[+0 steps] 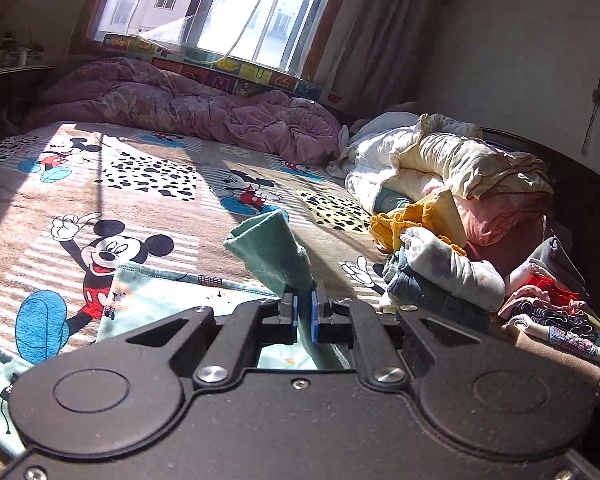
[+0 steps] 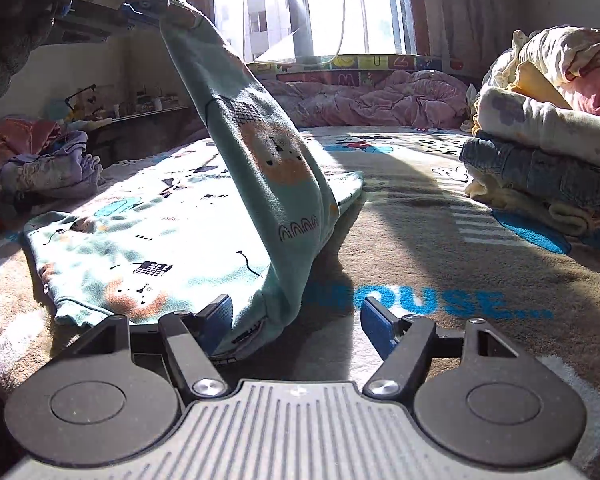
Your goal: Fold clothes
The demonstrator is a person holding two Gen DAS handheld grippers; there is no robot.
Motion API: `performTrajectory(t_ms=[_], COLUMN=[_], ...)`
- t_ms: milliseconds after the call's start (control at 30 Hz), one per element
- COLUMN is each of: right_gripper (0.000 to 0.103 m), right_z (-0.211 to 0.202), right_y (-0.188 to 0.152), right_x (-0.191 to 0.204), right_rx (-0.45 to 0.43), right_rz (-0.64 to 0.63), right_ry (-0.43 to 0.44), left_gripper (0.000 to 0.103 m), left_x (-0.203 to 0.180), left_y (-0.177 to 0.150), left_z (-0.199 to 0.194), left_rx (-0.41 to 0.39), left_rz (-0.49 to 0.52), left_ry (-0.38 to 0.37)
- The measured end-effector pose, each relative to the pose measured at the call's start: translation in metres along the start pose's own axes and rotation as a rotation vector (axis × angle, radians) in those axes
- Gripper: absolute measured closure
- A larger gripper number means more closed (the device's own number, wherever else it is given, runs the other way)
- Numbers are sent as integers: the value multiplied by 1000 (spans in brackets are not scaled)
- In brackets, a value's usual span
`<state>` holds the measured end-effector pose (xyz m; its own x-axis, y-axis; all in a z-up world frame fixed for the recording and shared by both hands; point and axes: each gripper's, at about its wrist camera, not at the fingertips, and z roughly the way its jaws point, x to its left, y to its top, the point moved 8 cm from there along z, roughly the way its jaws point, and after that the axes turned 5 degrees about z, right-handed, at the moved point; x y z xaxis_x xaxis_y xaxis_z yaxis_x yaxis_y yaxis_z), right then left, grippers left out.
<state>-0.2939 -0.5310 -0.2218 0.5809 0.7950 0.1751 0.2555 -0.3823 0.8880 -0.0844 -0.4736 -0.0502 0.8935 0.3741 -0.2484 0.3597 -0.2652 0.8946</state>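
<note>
A mint-green printed garment (image 2: pixel 148 236) lies flat on the bed. My left gripper (image 1: pixel 304 306) is shut on its sleeve (image 1: pixel 270 250) and holds it raised. In the right wrist view that sleeve (image 2: pixel 260 148) rises steeply to the left gripper (image 2: pixel 152 12) at the top left. My right gripper (image 2: pixel 296 320) is open, low over the bed, its left pad (image 2: pixel 216 320) against the sleeve's base fold; the right pad (image 2: pixel 376 328) is free.
A Mickey Mouse blanket (image 1: pixel 112 184) covers the bed. A stack of folded clothes (image 2: pixel 540 160) stands at the right, with a heap of loose clothes and bedding (image 1: pixel 460 168) behind. A pink quilt (image 1: pixel 204 108) lies below the window. More clothes (image 2: pixel 48 168) are piled at the left.
</note>
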Motion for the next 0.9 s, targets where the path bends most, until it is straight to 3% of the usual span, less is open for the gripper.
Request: performTrajectory(t_ms=[300, 500, 900], right_gripper=[36, 36, 37], right_z=[14, 16, 6], right_y=[-11, -14, -20], right_x=[34, 44, 62], right_rx=[14, 7, -34], right_rz=[-205, -266, -428], right_ry=[-52, -78, -136], left_gripper=[97, 97, 97], left_x=[78, 124, 190], left_y=[-10, -28, -106], left_z=[-34, -44, -20], left_rx=[-32, -21, 135], left_rz=[-134, -186, -242], left_ry=[53, 91, 190])
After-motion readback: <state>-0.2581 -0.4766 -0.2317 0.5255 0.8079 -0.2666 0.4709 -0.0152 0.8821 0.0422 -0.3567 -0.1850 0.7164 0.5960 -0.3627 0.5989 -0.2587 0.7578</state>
